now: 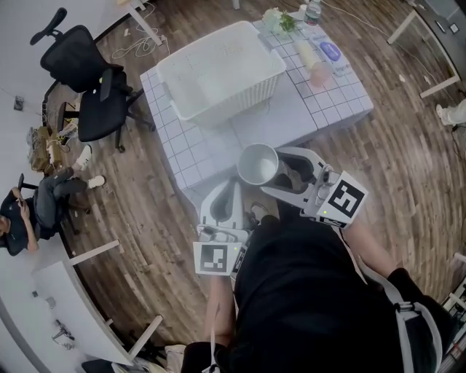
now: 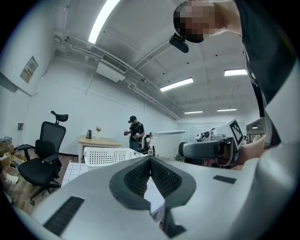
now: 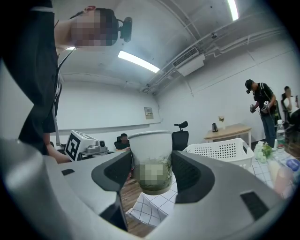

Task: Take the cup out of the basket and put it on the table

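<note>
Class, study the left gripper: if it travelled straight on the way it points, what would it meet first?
Probably the white basket. The left gripper, jaws shut and empty, points level over the tiled table, and the basket stands just beyond its tip, slightly left; depth is unclear.

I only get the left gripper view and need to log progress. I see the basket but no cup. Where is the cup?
Observer: The right gripper is shut on the cup, which sits rim up between its jaws.
Operator: Is it down on the table?
Observer: No. In the head view it is held in the air by the near edge of the table, apart from the basket.
Operator: What else is on that table?
Observer: A small plant and a bottle stand at the far corner, beyond the basket.
</note>
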Demonstrator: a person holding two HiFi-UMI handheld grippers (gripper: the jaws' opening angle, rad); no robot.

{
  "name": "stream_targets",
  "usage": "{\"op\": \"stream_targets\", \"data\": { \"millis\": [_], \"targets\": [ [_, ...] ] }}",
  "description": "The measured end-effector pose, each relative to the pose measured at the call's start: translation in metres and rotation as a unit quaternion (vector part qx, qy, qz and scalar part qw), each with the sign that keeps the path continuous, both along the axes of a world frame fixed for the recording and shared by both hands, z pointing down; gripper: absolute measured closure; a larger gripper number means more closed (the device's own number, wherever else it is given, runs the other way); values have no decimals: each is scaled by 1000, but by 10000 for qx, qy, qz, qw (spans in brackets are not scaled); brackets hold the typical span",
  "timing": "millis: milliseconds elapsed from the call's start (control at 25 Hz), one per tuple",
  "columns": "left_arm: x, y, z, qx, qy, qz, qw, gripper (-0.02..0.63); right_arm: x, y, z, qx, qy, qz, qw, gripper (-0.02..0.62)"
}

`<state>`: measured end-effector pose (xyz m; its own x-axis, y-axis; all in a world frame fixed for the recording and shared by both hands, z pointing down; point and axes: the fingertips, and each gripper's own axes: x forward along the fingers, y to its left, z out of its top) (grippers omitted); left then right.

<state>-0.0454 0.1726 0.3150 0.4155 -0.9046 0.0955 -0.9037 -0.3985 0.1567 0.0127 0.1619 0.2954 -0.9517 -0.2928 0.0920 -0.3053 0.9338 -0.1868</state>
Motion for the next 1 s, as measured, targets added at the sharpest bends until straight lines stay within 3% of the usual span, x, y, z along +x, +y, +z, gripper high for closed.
{"op": "stream_targets", "data": {
  "millis": [320, 720, 1000],
  "targets": [
    [-2, 35, -4, 31, 126, 82, 9999, 597, 7, 30, -1, -55, -56, 200, 9998, 321],
    [-6, 37, -12, 85, 121, -198, 9997, 597, 2, 36, -18, 138, -130, -263, 9995, 321],
    [15, 22, -21, 118, 87, -222, 9996, 597, 23, 25, -24, 90, -165, -370, 9991, 321]
  ]
}}
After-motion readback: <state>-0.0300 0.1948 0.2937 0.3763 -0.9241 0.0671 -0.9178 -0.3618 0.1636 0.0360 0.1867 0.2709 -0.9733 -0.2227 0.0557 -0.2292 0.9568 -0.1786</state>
